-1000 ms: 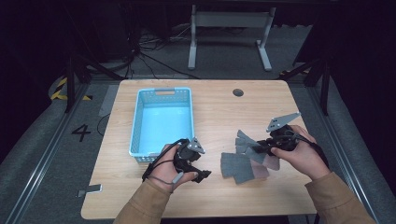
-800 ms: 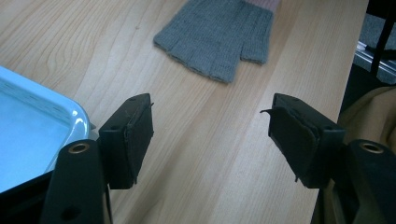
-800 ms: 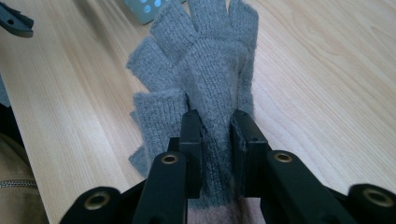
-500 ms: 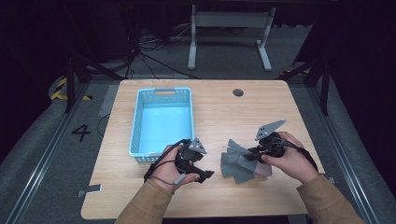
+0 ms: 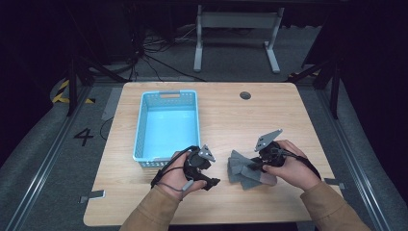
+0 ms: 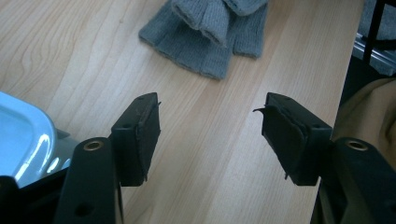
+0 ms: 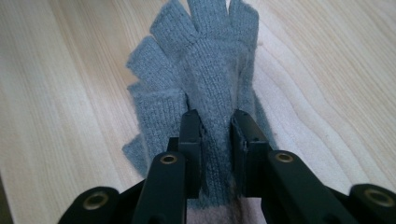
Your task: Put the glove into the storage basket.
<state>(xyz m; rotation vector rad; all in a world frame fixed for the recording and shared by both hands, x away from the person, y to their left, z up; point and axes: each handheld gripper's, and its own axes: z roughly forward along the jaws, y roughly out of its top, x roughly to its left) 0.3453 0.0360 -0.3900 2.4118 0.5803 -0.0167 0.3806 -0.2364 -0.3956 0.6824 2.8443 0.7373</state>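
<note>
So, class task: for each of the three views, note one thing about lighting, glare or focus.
High view: the table is lit, the surroundings nearly black. Left gripper view: glare spots on the blue basket rim; the grey gloves look slightly soft. Right gripper view: knit texture reads clearly, the nearest jaw parts blur.

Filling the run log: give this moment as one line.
right tongs: shut on grey glove | left tongs: open, over bare table | blue basket: empty
</note>
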